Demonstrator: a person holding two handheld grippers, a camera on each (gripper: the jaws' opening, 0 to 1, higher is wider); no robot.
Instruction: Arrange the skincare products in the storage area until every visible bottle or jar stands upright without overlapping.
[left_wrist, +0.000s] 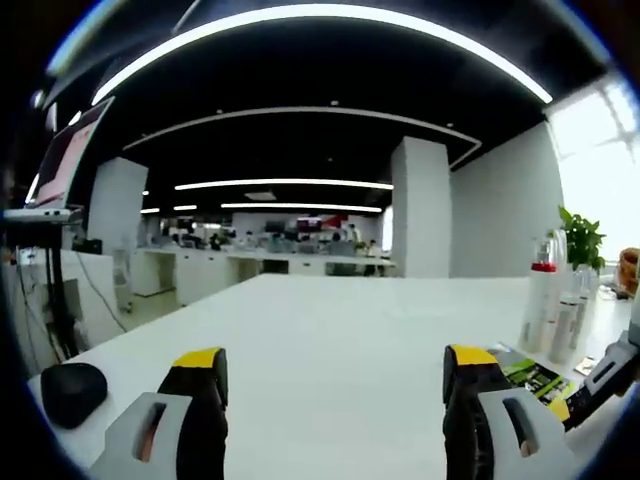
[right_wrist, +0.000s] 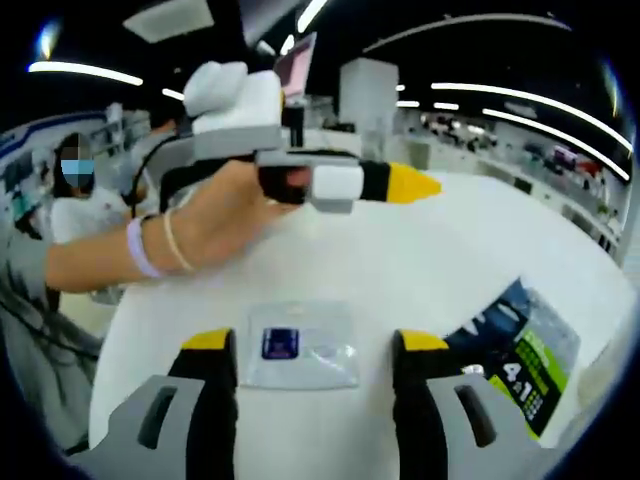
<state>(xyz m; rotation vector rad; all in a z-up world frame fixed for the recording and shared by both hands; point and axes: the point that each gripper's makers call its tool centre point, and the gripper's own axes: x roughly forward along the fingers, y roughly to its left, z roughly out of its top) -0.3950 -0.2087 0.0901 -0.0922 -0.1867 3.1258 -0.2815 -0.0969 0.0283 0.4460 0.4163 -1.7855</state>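
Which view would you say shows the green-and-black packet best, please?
The right gripper view: the green-and-black packet lies large on the table, its printed face towards the camera. In the left gripper view the packet is a thin slice behind the tongs.

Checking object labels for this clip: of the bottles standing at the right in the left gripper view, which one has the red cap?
The tallest, leftmost bottle, white with a red cap. The shorter bottle beside it on the white table shows no red.

A white table (left_wrist: 330, 340) carries a black mouse (left_wrist: 72, 392), a clear packet (right_wrist: 300, 345) and a printed leaflet (right_wrist: 530, 355).
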